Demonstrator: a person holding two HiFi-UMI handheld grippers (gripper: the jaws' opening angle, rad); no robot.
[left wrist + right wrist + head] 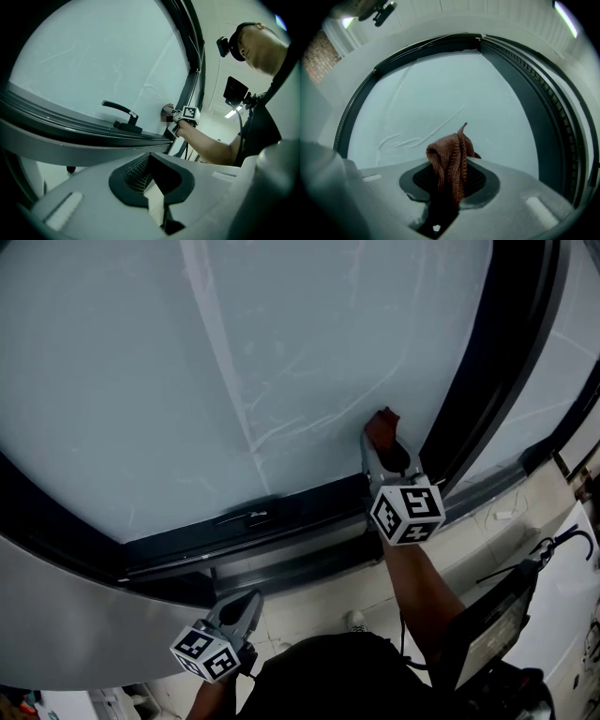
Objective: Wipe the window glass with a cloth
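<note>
The window glass [281, 362] is a large pale pane marked with faint streaks [417, 136]. A reddish-brown cloth [382, 425] touches the glass near the pane's lower right corner, beside the dark frame. My right gripper [380, 444] is shut on the cloth [449, 161], which sticks up from between its jaws in the right gripper view. My left gripper [240, 610] hangs low at the left, below the window's bottom frame, away from the glass. Its jaws stand shut with nothing in them [149, 177]. The left gripper view also shows the right gripper [174, 114] at the glass.
A black window handle [246, 517] lies on the bottom frame between the two grippers. A thick dark frame post [487, 362] runs along the pane's right side, with a second pane [567, 371] beyond it. A dark screen device [497, 624] stands at the lower right.
</note>
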